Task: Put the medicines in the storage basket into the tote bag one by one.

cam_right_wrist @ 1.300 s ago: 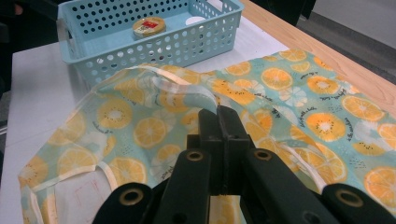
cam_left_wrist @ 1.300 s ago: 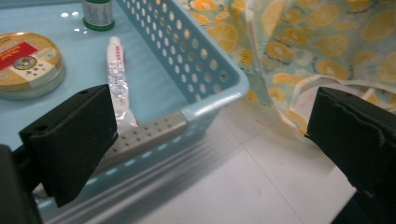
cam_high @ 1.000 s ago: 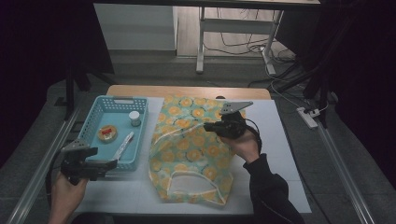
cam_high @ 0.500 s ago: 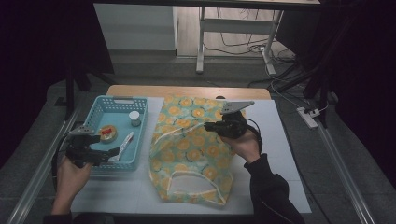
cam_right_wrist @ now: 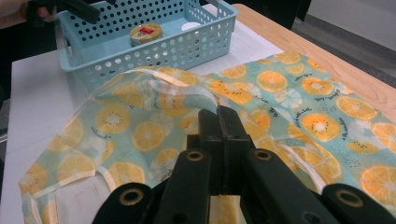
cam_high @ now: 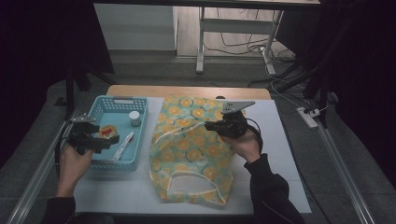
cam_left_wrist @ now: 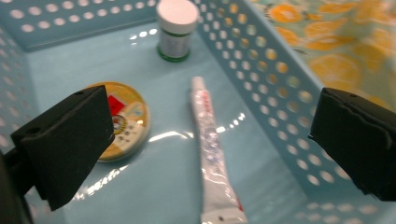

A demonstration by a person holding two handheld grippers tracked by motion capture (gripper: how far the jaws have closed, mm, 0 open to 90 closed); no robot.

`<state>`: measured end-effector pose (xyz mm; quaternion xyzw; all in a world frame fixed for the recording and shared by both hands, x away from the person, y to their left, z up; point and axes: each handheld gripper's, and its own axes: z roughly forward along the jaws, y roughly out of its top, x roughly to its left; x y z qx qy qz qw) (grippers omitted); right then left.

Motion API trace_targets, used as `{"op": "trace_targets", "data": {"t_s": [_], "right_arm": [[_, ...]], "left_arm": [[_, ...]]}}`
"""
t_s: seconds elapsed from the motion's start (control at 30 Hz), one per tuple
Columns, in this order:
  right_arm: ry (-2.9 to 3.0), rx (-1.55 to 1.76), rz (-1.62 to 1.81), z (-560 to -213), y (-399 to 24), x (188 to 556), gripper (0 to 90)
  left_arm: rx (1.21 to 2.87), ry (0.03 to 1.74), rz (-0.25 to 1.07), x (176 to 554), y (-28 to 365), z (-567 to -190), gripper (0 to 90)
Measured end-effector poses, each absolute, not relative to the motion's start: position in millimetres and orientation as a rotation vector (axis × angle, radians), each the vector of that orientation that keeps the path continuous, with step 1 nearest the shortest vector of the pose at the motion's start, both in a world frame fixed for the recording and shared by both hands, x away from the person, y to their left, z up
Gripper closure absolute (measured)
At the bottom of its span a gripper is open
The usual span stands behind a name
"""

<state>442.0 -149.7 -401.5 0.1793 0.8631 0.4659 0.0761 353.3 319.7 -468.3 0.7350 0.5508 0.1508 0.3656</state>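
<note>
**Tube lies straight ahead of your open left jaws**

Start with the table (cam_high: 289, 140): the bag (cam_high: 191, 149), printed with orange slices, is spread flat across its middle, mouth and handles toward you. Your right gripper (cam_high: 209, 125) is clenched on one of its pale handles (cam_right_wrist: 177, 88), lifting that strap off the cloth; in the right gripper view the two jaws meet with the strap pinched at their tips.

To the left of the bag, just beside it, sits the blue basket (cam_high: 116, 100). Your left gripper (cam_high: 113, 139) hangs over its near left part, jaws released and wide apart, nothing between them.

Inside the basket are three small things. The tube (cam_left_wrist: 210, 144) is the one nearest the gap between your jaws: it lies flat on the floor, long axis running away from you, cap end far, crimped end near. The jaws stand on either side of that axis, so a straight drop should close them across its width. The tin (cam_left_wrist: 128, 116) lies just left of it, half behind the left jaw; the bottle (cam_left_wrist: 176, 28) stands upright beyond both.
</note>
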Motion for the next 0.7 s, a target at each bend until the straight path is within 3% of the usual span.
{"op": "trace_targets", "data": {"t_s": [0.2,0.27,0.7], "right_arm": [[2.585,0.54,1.403,-402,-150,442,90.0],[2.585,0.54,1.403,-402,-150,442,90.0],[2.587,0.538,1.402,-402,-151,443,90.0]], "left_arm": [[1.937,1.504,0.342,372,320,-473,0.0],[1.942,1.497,0.387,375,320,-471,0.0],[1.948,1.526,0.325,408,332,-492,1.3]]}}
